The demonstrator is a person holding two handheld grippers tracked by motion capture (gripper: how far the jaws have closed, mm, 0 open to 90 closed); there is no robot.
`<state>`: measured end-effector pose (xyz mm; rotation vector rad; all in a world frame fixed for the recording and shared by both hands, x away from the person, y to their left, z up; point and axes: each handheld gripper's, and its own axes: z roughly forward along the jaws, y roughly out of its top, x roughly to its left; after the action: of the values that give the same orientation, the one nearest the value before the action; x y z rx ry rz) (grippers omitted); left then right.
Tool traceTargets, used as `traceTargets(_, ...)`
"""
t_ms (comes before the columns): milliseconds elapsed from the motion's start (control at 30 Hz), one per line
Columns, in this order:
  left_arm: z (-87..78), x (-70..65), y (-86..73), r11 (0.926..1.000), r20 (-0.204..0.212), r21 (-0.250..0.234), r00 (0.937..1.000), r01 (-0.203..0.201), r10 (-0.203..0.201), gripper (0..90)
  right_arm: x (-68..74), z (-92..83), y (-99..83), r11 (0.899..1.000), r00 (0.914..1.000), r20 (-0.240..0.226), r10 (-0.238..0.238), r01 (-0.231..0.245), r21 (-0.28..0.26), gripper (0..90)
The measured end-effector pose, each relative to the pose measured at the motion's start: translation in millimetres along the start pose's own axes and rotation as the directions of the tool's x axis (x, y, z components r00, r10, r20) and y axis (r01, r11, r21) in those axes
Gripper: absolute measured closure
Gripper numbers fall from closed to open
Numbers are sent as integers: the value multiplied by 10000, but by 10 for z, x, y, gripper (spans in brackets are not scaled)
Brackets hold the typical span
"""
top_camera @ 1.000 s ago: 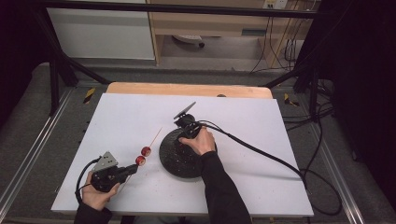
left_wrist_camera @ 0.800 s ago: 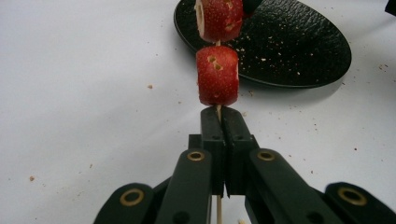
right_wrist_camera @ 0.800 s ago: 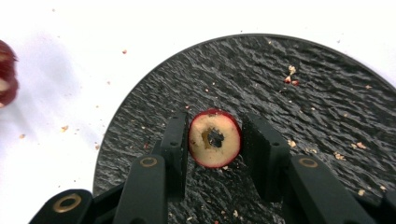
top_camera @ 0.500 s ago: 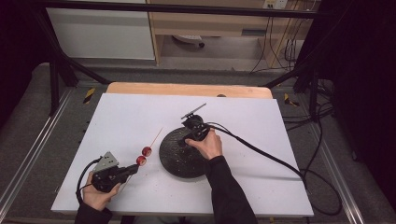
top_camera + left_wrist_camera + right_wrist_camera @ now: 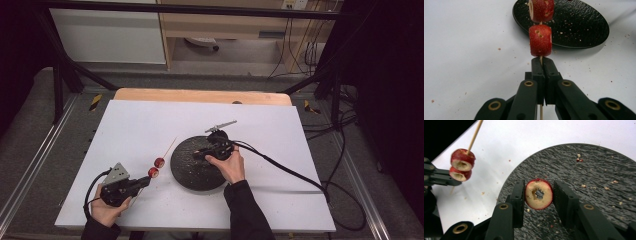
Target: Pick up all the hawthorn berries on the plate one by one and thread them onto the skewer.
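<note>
While your left gripper [image 5: 540,65] fingers clamp the skewer [image 5: 540,58], your right gripper [image 5: 538,195] fingers grip a fruit ring [image 5: 538,194] over the plate [image 5: 599,202]; next, line its hole onto the skewer tip.

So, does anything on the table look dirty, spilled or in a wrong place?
Only small crumbs: pale and reddish bits lie scattered on the black plate and on the white table around it, likely from the cored fruit. The two fruit pieces sit straight on the stick. Nothing else stands out.
</note>
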<state>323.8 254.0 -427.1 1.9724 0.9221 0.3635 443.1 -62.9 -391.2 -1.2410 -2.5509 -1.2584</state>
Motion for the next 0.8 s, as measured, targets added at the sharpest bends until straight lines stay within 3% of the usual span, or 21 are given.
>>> traceTargets(200,14,-24,9,10000,13,-5,10000,-43,43,888,-13,-50,-170,9943,9988,-354,339,-373,-1003,632)
traceTargets(367,33,-47,16,10000,39,-25,10000,-41,41,889,-8,-76,-288,9806,9954,-670,684,-795,-1795,632)
traceTargets(600,59,-93,26,10000,80,-57,10000,-57,57,889,-8,-75,-436,9446,9865,-1169,1144,-1445,-2948,632)
traceTargets(800,81,-134,40,9999,91,-124,9999,-80,81,888,-17,-123,-525,8974,9779,-1446,1511,-1970,-3948,633)
